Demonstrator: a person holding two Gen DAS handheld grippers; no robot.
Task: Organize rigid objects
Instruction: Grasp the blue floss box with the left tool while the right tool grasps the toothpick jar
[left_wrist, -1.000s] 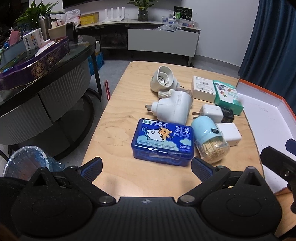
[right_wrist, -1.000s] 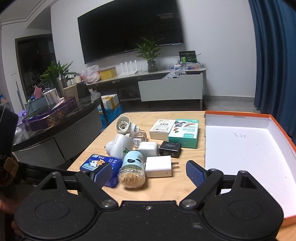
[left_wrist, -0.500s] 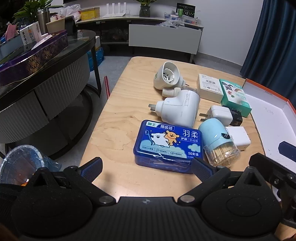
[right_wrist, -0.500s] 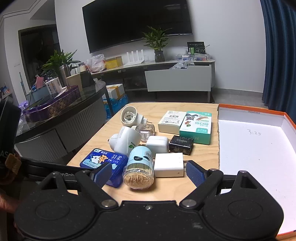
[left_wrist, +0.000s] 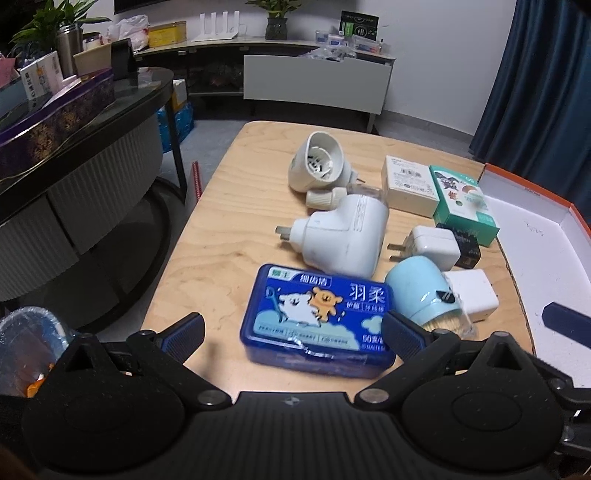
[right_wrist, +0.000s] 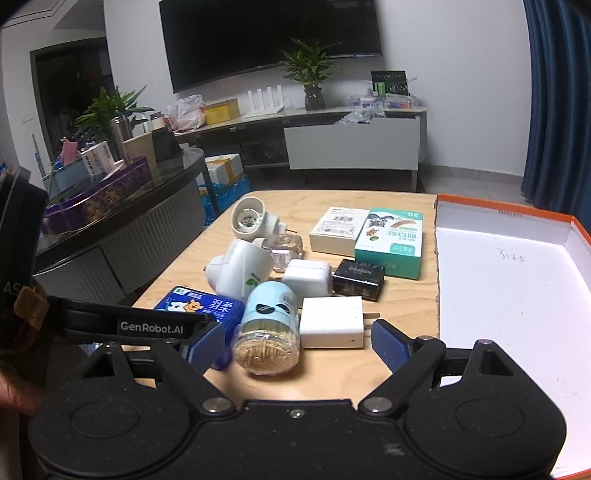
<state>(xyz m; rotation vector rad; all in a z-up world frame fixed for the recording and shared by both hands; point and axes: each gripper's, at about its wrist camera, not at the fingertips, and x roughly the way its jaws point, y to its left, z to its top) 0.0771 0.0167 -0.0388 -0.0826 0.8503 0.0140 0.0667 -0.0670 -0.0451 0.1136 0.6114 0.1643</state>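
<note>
both claws wide open, poised over an unsorted pile

the left gripper (left_wrist: 291, 332) stood spread wide and held nothing, its ribbed blue pads (left_wrist: 184, 330) set either side of the blue floss box (left_wrist: 317, 319), as if lined up to close on the long flat sides. the right gripper (right_wrist: 297, 343) was equally wide and empty, its opening framing the toothpick jar (right_wrist: 267, 325) and the white charger (right_wrist: 331, 322) just beside it.

the floss box was a glossy hard plastic case with rounded corners, lying flat at the near edge of the wooden table (left_wrist: 229, 206). the jar lay on its side, pale blue cap pointing far, clear end showing packed sticks; being round, it looked likely to roll if nudged. behind them were a matte white plug-in unit (left_wrist: 343, 236), a second one (left_wrist: 317, 166) with its hollow round socket facing up, a small glass bottle (right_wrist: 284, 247), a white cube adapter (right_wrist: 306, 277), a black box (right_wrist: 358, 278), and two printed cardboard cartons (right_wrist: 389, 242) at the far right.

to the right sat an orange-rimmed shallow box (right_wrist: 498, 218), white inside and holding nothing, probably where the pieces were meant to go. everything was on the table, touching or nearly so.
</note>
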